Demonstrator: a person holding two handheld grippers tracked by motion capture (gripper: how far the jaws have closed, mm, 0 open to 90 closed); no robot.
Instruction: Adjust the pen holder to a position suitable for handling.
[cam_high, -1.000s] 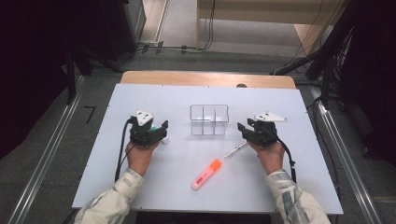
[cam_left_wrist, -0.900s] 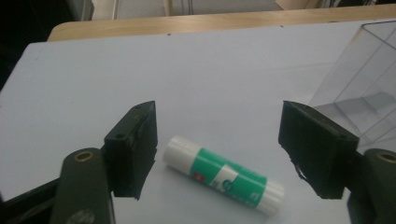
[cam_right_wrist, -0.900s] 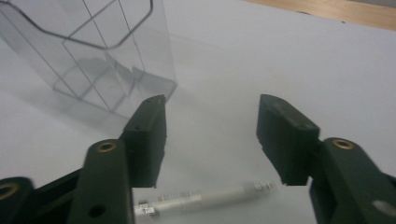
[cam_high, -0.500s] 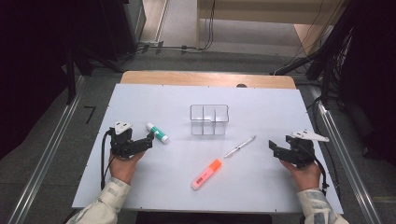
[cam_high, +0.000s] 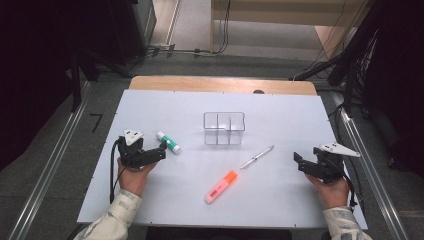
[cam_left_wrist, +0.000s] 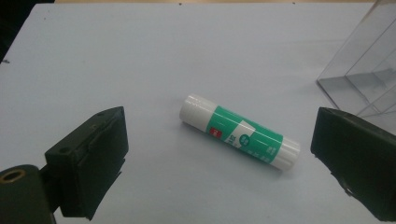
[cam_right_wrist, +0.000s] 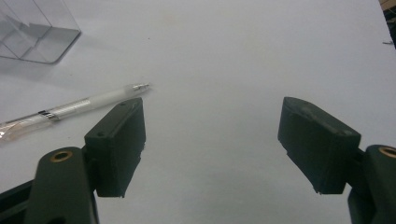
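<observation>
A green-and-white glue stick (cam_high: 168, 142) (cam_left_wrist: 240, 137) lies flat on the white table just ahead of my left gripper (cam_high: 159, 151) (cam_left_wrist: 219, 126). Its jaws have just been opening and stand wide apart, touching nothing. My right gripper (cam_high: 301, 162) (cam_right_wrist: 212, 109) sits near the table's right edge. Its jaws have also just been opening, with bare table between them. A clear pen (cam_high: 257, 156) (cam_right_wrist: 70, 109) lies to its left, apart from it. An orange highlighter (cam_high: 221, 186) rests near the front middle.
A clear divided container (cam_high: 224, 128) (cam_left_wrist: 359, 70) (cam_right_wrist: 37, 32) stands at the table's middle, between the two grippers. The white table (cam_high: 280, 110) ends close to the right hand, with a metal rail (cam_high: 367, 165) beyond that edge.
Both hands have drawn back from the container, left one leftward, right one far to the right. The glue stick, hidden under the left gripper before, now lies free. Both pairs of jaws stand wider.
</observation>
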